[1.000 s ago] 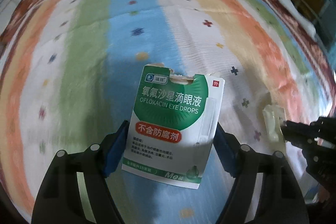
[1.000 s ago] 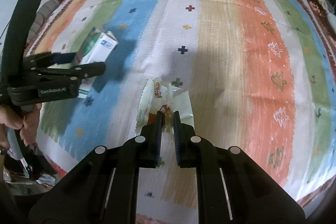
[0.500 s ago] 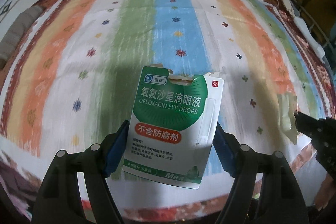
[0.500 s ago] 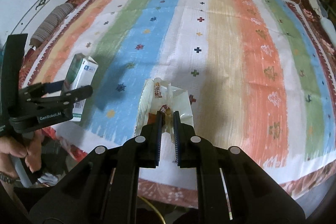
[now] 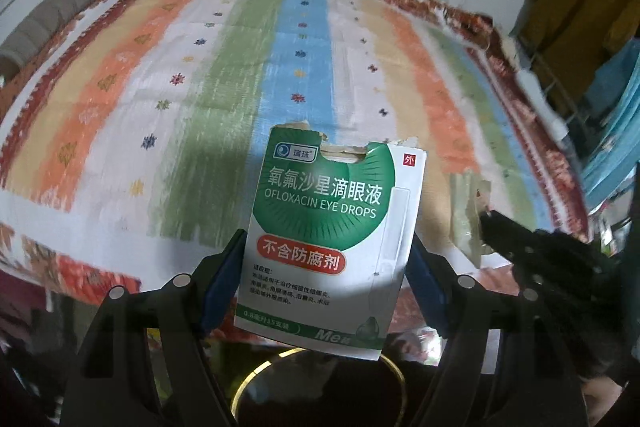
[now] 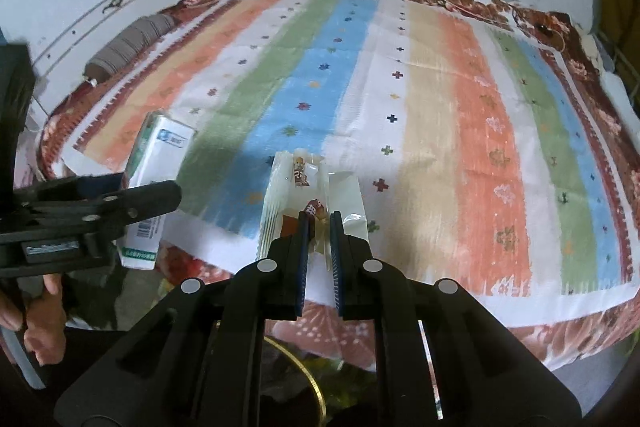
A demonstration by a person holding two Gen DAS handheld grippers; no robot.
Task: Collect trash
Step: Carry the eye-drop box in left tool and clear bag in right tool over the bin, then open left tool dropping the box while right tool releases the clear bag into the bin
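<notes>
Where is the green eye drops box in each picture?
Left wrist view: eye drops box at lower centre, clamped in the left hand-held gripper.
Right wrist view: at the left edge, seen side-on.
Shared landmark: the striped bedspread's blue stripe.

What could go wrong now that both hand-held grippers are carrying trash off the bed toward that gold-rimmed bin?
1. The right hand-held gripper pinches the crinkly snack wrapper only at its lower edge, so it might slip out short of the bin.
2. The left hand-held gripper grips the torn eye drops box by its sides; squeezing could crush the box and loosen the hold.
3. The two grippers are close together and may bump over the bin.
</notes>
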